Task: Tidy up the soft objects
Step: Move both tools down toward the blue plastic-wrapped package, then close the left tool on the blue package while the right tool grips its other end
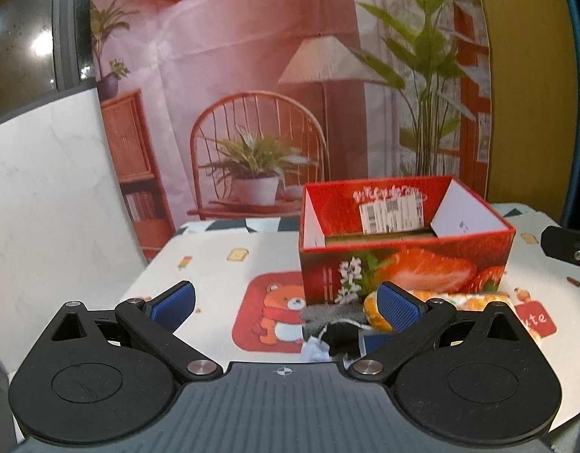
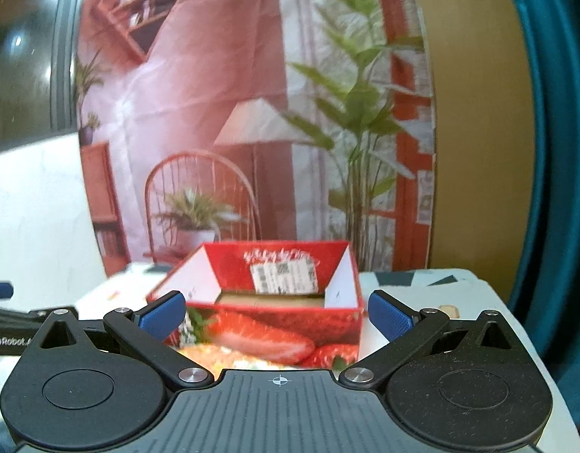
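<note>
My left gripper [image 1: 286, 307] has matt black plastic linkage arms, brushed-metal pivot pins, a ribbed grey housing and blue finger pads [image 1: 397, 307] with a fine rough grid texture; my right gripper [image 2: 276, 315] shows the same finishes. The strawberry box [image 1: 403, 264] is glossy printed cardboard outside, with plain white flaps, bare brown board at the bottom and a paper label [image 1: 390, 213] stuck inside. The tablecloth [image 1: 214, 275] is smooth, matt printed fabric, the yellow soft toy [image 1: 377, 311] looks plush, the grey item [image 1: 324, 315] beside it looks knitted, and the backdrop [image 1: 252, 56] is creased printed sheet.
</note>
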Demonstrator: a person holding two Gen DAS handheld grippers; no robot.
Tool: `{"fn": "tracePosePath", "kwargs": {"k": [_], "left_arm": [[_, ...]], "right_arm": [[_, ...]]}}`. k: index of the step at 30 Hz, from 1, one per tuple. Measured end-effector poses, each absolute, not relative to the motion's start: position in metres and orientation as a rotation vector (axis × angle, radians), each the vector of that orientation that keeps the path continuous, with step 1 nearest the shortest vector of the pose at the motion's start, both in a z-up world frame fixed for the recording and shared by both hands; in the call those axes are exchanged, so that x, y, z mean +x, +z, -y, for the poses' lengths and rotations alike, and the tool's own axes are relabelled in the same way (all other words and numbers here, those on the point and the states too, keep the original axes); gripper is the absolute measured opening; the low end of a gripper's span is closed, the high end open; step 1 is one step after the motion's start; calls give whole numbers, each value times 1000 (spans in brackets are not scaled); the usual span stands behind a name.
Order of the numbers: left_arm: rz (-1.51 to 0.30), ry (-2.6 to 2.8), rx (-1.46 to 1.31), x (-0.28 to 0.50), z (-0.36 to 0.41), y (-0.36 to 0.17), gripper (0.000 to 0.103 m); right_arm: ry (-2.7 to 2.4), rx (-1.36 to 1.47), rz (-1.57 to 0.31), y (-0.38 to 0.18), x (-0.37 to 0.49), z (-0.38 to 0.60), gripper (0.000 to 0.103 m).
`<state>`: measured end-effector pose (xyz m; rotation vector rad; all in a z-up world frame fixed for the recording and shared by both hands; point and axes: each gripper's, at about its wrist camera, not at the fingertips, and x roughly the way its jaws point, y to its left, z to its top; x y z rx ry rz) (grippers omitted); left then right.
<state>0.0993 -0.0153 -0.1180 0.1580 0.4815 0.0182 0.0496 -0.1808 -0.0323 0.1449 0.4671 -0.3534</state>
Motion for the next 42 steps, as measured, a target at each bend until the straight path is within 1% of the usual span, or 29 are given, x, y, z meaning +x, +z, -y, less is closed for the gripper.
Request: {"fn": "tracePosePath", "kwargs": {"k": [5, 11, 16, 23, 28, 32, 34, 36, 37, 39, 42], "left_arm": [[-552, 8, 135, 101, 10, -144, 103], [-601, 10, 96, 103, -1, -155, 103], [-654, -16, 86, 102, 1, -166, 103], [-683, -62, 85, 103, 5, -175, 103], [-708, -101, 49, 102, 5, -182, 100], [-750, -130, 21, 108, 4, -192, 95], [-765, -150, 19, 109, 5, -197, 92], [-783, -197, 8, 111, 6, -203, 84], [-794, -222, 0, 112, 7, -206, 83], [-807, -243, 5, 113, 10, -211, 78], [-819, -272, 19, 115, 15, -217, 71]], "right_arm": [[-369, 135, -491, -59, 47, 168, 103], [-431, 100, -533, -86, 29, 160, 103], [-431, 133, -556, -94, 22, 163, 103], [-367, 151, -630, -106, 28, 161, 102], [-307, 192, -688, -117, 28, 157, 102], [-285, 224, -732, -126, 32, 159, 100], [-274, 243, -749, -130, 33, 160, 96], [-253, 259, -761, -135, 34, 161, 92], [-239, 263, -769, -137, 35, 161, 90], [-220, 265, -783, -141, 36, 160, 82], [-196, 274, -805, -147, 39, 158, 76]]}}
